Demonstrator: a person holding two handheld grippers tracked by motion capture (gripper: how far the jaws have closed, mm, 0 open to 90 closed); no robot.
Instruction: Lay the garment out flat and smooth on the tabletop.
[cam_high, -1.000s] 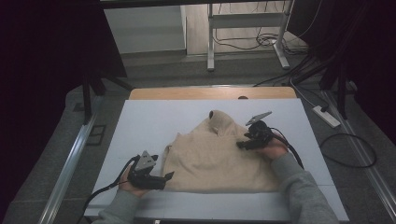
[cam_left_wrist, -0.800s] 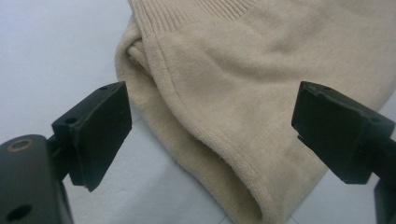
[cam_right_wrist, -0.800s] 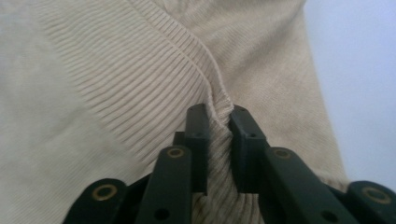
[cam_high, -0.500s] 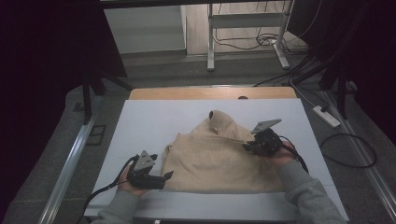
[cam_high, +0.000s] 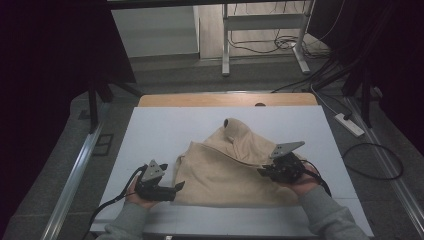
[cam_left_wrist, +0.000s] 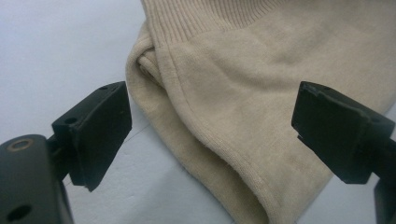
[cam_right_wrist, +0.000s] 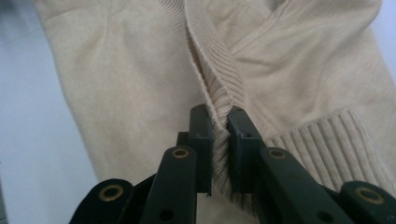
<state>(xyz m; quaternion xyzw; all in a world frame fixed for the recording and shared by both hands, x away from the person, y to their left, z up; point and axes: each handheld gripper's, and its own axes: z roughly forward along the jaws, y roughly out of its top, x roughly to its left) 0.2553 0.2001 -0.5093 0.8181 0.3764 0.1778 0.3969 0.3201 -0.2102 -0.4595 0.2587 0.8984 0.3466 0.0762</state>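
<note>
The beige sweater lies rumpled in the middle of the white tabletop. The right hand-held gripper has just been closing and now pinches a ribbed band at the sweater's right side; with so thin a bite, I'd guess the knit could slip free or stretch if pulled hard. The left hand-held gripper stands wide open at the sweater's left edge, gripping nothing, so a pull might drag the whole garment. The sleeves are folded under and hard to trace.

Bare table is lying open left of and beyond the sweater; nothing is standing there.
</note>
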